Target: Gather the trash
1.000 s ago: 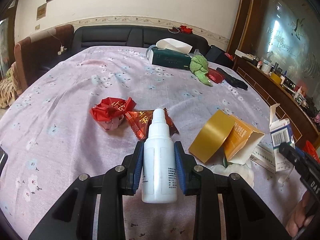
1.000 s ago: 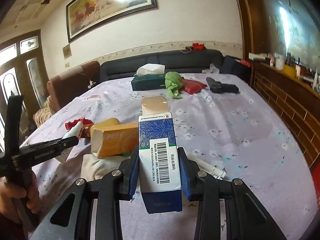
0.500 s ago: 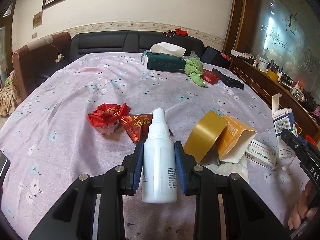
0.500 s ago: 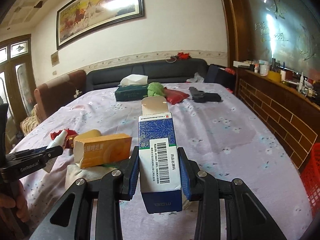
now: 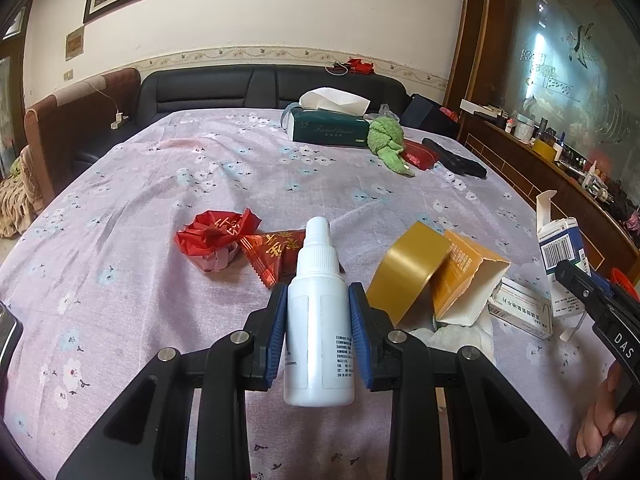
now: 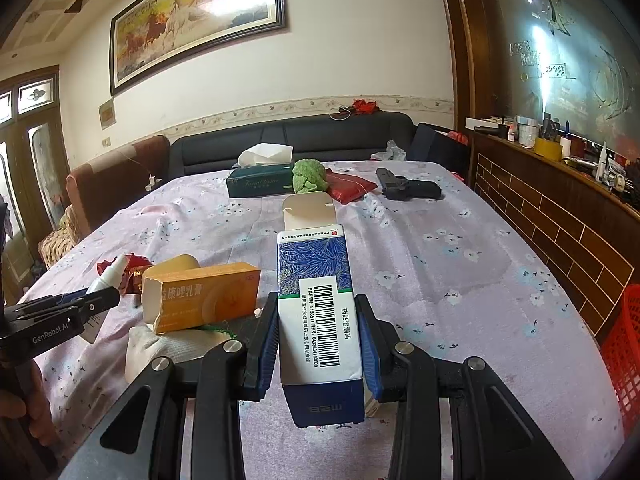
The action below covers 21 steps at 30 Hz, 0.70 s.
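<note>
My left gripper (image 5: 319, 312) is shut on a white spray bottle (image 5: 319, 320) and holds it upright above the table. My right gripper (image 6: 318, 330) is shut on a blue and white medicine box (image 6: 318, 312) with its top flap open; this box also shows in the left wrist view (image 5: 560, 252). On the floral tablecloth (image 5: 160, 200) lie red candy wrappers (image 5: 218, 236), an open orange box (image 5: 460, 276) with a gold flap, a small white box (image 5: 520, 310) and crumpled white tissue (image 5: 452, 332). The orange box also shows in the right wrist view (image 6: 204, 294).
At the far end lie a green tissue box (image 5: 330, 130), a green cloth (image 5: 388, 140), a red pouch (image 5: 420, 156) and a black object (image 5: 456, 162). A red basket (image 6: 624, 352) stands off the table's right edge. A wooden counter (image 6: 552, 200) runs along the right.
Both grippers have risen and tilted up a little with their loads still held. The right gripper has drawn back toward the table's right side, and the red basket has come into view.
</note>
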Each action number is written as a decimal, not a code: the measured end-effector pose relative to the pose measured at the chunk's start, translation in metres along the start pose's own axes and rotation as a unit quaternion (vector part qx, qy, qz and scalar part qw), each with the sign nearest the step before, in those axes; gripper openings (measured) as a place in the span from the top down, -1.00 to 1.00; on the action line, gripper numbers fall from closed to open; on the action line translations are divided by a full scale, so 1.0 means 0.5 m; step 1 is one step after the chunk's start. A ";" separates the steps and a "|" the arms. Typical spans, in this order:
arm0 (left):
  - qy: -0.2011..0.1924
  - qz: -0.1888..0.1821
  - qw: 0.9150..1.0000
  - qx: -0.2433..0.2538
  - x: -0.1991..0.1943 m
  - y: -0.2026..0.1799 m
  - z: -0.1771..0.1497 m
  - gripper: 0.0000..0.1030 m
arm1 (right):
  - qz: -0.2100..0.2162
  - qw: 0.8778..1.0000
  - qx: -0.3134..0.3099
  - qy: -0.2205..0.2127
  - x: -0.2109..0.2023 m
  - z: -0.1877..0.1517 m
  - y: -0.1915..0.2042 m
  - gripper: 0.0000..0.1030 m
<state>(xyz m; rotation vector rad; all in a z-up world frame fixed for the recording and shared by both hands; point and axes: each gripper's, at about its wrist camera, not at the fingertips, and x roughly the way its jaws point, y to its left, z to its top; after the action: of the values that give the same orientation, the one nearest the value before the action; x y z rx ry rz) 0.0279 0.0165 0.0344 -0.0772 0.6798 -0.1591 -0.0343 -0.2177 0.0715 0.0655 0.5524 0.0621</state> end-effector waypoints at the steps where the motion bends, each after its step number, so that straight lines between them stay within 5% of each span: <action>1: -0.001 0.000 1.000 0.000 0.000 0.000 0.000 0.44 | 0.000 1.000 0.000 0.000 0.000 0.000 0.000 0.26; 21: -0.035 0.027 0.999 0.005 -0.026 0.003 0.000 0.44 | -0.016 1.000 0.019 -0.008 -0.035 0.001 -0.012 0.26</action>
<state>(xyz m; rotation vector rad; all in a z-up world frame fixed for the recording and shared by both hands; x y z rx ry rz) 0.0180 0.0201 0.0425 -0.0556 0.6102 -0.1078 -0.0485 -0.2249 0.0808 0.0947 0.5385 0.0194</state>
